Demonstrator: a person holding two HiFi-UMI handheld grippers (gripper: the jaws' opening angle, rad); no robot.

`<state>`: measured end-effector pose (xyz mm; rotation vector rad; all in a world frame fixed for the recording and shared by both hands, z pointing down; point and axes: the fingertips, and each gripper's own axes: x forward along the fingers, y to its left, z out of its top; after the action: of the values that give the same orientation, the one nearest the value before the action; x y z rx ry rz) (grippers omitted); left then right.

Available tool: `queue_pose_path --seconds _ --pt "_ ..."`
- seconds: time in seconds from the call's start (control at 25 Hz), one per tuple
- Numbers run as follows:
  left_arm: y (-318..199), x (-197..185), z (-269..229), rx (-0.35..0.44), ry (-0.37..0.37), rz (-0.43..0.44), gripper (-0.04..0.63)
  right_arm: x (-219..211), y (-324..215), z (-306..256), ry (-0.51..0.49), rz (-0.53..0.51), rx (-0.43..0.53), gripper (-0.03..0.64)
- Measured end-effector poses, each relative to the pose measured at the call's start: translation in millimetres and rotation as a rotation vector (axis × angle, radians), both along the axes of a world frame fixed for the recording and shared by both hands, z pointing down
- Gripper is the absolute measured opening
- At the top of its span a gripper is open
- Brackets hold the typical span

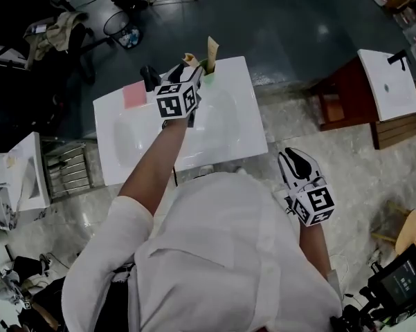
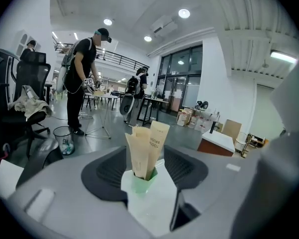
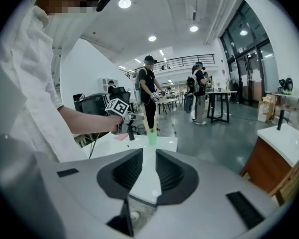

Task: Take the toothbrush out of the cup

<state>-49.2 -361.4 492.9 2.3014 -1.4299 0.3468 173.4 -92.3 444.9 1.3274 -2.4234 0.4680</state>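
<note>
A green cup [image 1: 207, 80] stands at the far edge of a white washbasin counter [image 1: 249, 130], with two paper-wrapped toothbrushes [image 1: 212, 49] sticking up out of it. My left gripper [image 1: 187, 73] reaches over the basin right up to the cup, its jaws wide open. In the left gripper view the cup [image 2: 143, 180] and the wrapped toothbrushes [image 2: 149, 148] sit in the gap of the left gripper [image 2: 145, 171], untouched by the pads. My right gripper [image 1: 296, 163] hangs off the counter's near right side. The right gripper [image 3: 149, 171] has a narrow gap with nothing in it.
A black faucet [image 1: 149, 77] and a pink pad [image 1: 134, 95] sit at the counter's back left. Another basin on a wooden cabinet [image 1: 387, 81] stands to the right, a third basin [image 1: 21, 171] and a metal rack [image 1: 69, 168] to the left. People stand in the room behind.
</note>
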Motion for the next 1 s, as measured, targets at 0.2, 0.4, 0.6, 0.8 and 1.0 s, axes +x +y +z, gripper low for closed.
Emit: queue_pose_path --seconds 0.2,0.4,0.6,0.8,1.0 --pt "-16.6 14.1 14.1 -0.021 0.012 0.020 0.219 12.0 -3.0 2.5 0.007 0.058 -0.024 0.066" --pt "-27.3 11.3 25.0 -0.028 0.001 0.020 0.218 7.9 -3.2 3.4 0.008 0.082 -0.036 0.066" --pt "-27.0 4.9 25.9 -0.016 -0.014 0.028 0.133 4.5 2.3 4.7 0.025 0.105 -0.046 0.066" --pt "-29.2 8.7 23.0 -0.003 -0.035 0.041 0.103 7.2 -0.4 5.4 0.018 0.102 -0.051 0.066" --pt "-33.8 17.4 20.5 0.006 -0.041 0.036 0.089 14.9 -8.4 6.8 0.009 0.084 -0.053 0.066"
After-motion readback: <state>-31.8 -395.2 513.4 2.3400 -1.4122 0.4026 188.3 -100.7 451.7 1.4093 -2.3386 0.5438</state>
